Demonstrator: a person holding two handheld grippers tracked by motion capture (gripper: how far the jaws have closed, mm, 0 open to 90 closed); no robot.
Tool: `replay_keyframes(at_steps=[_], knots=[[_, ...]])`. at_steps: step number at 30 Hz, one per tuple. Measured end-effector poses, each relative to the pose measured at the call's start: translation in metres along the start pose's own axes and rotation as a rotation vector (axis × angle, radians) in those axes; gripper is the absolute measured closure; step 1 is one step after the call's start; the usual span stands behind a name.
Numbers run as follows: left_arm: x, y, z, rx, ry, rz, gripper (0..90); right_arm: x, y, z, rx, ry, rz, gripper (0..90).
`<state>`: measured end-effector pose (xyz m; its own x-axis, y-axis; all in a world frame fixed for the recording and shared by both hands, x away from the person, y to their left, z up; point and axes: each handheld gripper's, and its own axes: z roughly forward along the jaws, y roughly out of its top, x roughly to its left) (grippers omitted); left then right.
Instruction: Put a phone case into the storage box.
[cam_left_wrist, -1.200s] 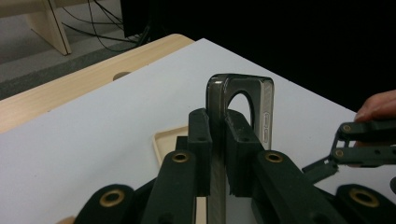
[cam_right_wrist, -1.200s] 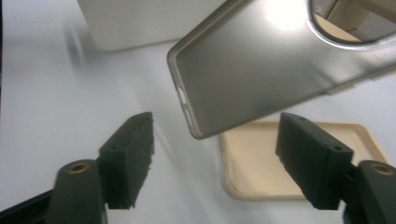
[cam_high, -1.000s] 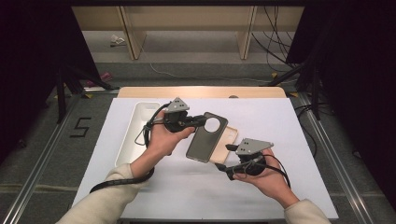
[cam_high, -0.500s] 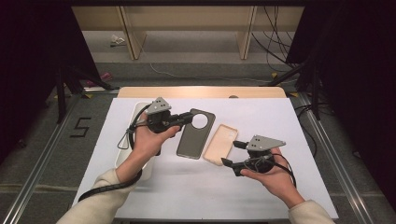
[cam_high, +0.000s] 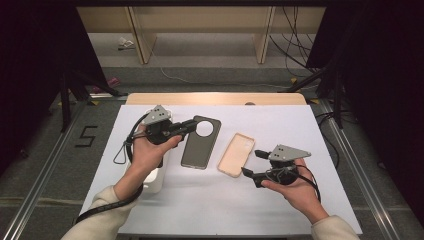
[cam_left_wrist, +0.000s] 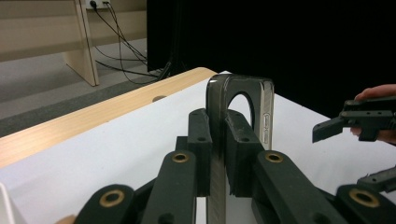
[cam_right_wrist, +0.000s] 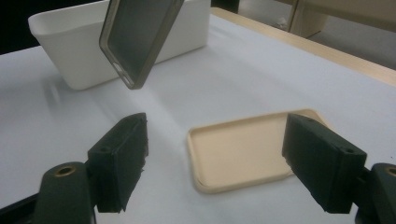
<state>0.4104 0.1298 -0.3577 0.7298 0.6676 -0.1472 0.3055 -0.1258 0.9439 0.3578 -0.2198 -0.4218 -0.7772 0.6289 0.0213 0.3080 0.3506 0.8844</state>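
- Left gripper (cam_high: 192, 126): held in the person's left hand (cam_high: 147, 152) over the left part of the table; jaws clamped tight on the upper edge of the dark phone case, near its round camera opening. In the left gripper view the case stands on edge between the two black jaws, pinched from both sides.
- Dark phone case (cam_high: 201, 142): smoky grey, translucent, lifted off the table and hanging tilted from the left gripper; it is just right of the white tray and left of the beige case, apart from both.
- Beige phone case (cam_high: 236, 154): lies flat on the white table cover (cam_high: 300, 125), hollow side up, near the middle of the table, just ahead of the right gripper.
- Right gripper (cam_high: 251, 162): held low in the person's right hand (cam_high: 292, 187); jaws spread wide, nothing between the pads; the beige case lies on the table beyond them, untouched.
- White tray (cam_high: 152, 182): oblong, at the table's left edge, partly under the left forearm.
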Motion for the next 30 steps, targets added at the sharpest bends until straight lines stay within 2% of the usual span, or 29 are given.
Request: replay_keyframes(at_steps=[11, 30], knots=[[0.006, 0.002, -0.007, -0.002, 0.01, 0.01, 81.6, -0.002, -0.001, -0.001, -0.006, -0.018, 0.003, 22.9], [0.02, 0.01, -0.021, -0.034, 0.05, 0.004, 81.6, -0.005, -0.002, -0.001, -0.012, -0.039, 0.01, 22.3]])
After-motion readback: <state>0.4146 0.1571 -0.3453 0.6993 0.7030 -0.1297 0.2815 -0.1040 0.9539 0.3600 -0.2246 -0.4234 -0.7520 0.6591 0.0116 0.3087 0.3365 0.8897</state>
